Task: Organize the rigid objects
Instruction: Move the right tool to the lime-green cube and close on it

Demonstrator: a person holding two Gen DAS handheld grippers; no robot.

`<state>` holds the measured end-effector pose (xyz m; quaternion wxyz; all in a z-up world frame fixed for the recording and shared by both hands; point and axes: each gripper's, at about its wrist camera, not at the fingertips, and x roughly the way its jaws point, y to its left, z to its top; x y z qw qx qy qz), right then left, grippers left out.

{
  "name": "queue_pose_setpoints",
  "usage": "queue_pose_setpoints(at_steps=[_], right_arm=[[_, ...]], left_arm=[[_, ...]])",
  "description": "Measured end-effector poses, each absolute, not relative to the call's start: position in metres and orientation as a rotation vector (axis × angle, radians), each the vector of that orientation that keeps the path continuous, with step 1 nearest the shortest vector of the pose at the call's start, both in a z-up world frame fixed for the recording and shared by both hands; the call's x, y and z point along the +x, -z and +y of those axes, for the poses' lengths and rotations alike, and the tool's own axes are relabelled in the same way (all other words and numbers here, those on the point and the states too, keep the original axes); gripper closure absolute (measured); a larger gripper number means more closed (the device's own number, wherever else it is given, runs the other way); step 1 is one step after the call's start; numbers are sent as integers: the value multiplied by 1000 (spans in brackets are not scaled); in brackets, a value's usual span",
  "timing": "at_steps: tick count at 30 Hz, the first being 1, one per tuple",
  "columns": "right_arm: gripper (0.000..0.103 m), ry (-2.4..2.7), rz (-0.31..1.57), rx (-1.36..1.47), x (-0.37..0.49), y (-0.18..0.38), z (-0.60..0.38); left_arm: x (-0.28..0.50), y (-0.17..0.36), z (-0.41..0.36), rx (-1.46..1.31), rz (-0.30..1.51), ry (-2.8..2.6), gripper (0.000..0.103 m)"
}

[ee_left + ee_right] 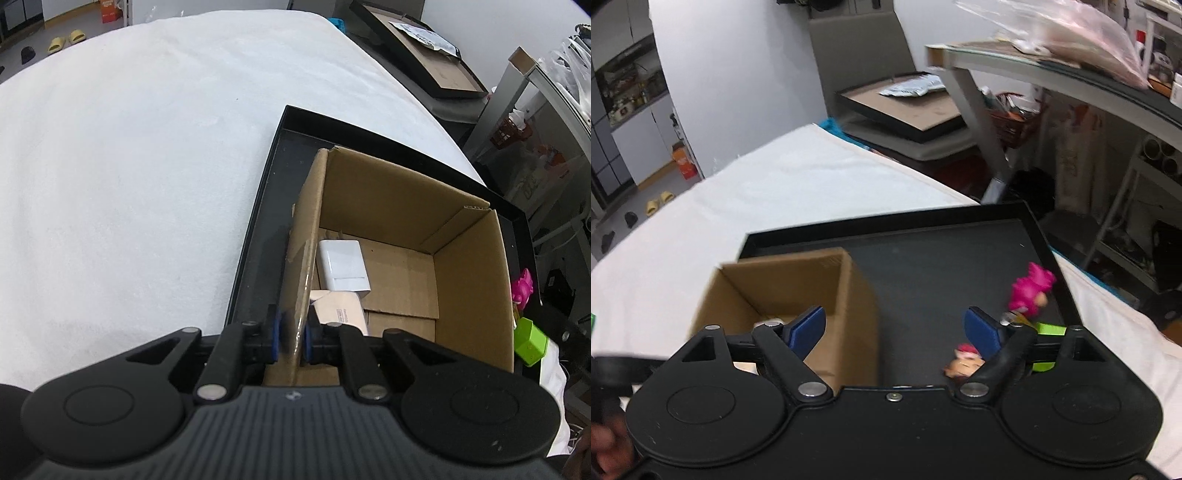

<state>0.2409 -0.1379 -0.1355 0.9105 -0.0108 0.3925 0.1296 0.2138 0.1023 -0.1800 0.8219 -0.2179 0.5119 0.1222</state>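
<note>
Gripping box wall [301, 295], left tool [291, 341]; right-wrist view: pink figurine [1030, 291].

My cardboard box [402, 206] is matt brown corrugated paperboard. The black tray [923, 258] beneath it has a smooth, matt finish. White cloth [129, 166] with a soft nap covers the table. The pink figure [1030, 288] looks like glossy plastic.

Open cardboard box [402, 221] holding white charger [343, 264].

No text is legible anywhere (the pale carton's [341, 312] small print is too blurred).
</note>
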Motion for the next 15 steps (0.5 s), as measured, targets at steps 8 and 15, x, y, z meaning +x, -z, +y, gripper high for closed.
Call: queue_pose_setpoints(at_steps=[8,15], right_arm=[[19,-178,818,-30,245,157,-173],[8,-126,807,5,250,170,-195]], left_arm=[[218,176,97,-419,1085,-292,91],[220,174,91,-388,1088,-322,91]])
